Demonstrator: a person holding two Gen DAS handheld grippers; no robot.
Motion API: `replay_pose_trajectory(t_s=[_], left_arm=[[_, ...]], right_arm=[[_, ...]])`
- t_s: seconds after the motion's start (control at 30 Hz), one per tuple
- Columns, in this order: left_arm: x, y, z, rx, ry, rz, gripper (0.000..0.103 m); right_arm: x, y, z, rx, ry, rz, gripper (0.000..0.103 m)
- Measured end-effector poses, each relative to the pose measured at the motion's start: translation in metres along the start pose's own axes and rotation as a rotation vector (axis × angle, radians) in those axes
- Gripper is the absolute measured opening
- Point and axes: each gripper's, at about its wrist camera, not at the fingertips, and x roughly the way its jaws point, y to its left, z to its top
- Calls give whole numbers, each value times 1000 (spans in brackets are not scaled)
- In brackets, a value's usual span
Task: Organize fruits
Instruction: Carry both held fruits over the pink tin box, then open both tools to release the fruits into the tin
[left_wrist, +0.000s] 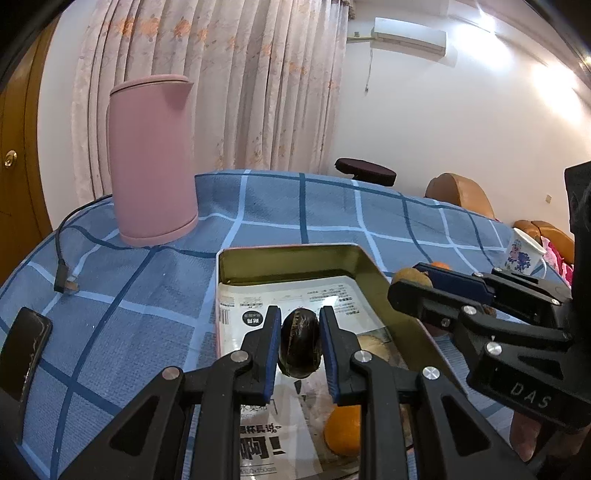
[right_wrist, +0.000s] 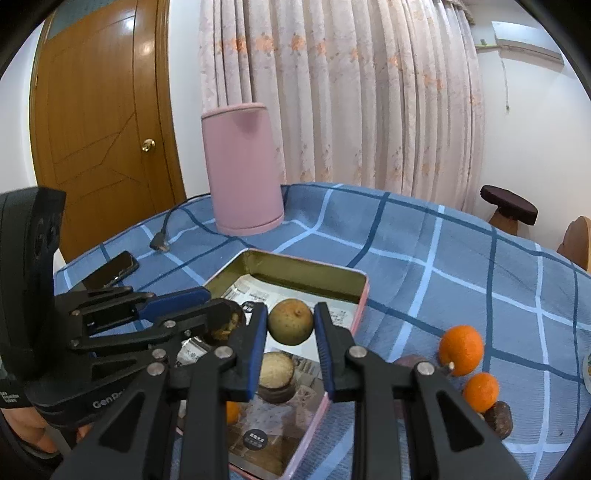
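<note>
Black plastic linkages and blue rubber pads made up both grippers, and each was clamped on a fruit over the tin. The left gripper (left_wrist: 298, 349) had its pads pressed against a dark, glossy, egg-shaped fruit (left_wrist: 299, 347) with a pale streak down its skin, held above the near part of the tin's printed paper lining (left_wrist: 255, 306). The right gripper (right_wrist: 290, 323) gripped a round, dull olive-brown fruit (right_wrist: 290, 321) with a small stem dimple, hanging over the middle of the tin. Below it, inside the tin, sat a pale, rough-topped round fruit (right_wrist: 275, 369) and, nearer and to the left, part of an orange one (right_wrist: 232, 411). The tin (right_wrist: 295, 267) was a shallow rectangular metal box with rounded corners, brassy inner walls and a pink outer rim. To its right on the cloth lay two smooth bright orange citrus fruits (right_wrist: 461, 349), one larger and farther, with a dark brown wrinkled fruit (right_wrist: 499, 419) just nearer. The checked blue tablecloth (right_wrist: 424, 236) looked soft and woven. To the left lay a dark phone (right_wrist: 114, 271) and a black plug (right_wrist: 159, 245) on its cord. Farther back stood a matte pink cylindrical kettle (right_wrist: 243, 170), and beyond it pleated floral curtains (right_wrist: 351, 92) and a polished wooden door (right_wrist: 99, 122).
</note>
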Motion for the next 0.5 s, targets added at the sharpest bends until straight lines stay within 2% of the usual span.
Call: replay_pose_trajectory(t_s=[0.5], left_arm=[[6,11,-5,-6,29,22,23]], right_arm=[[24,13,-11,-18,66,15,28]])
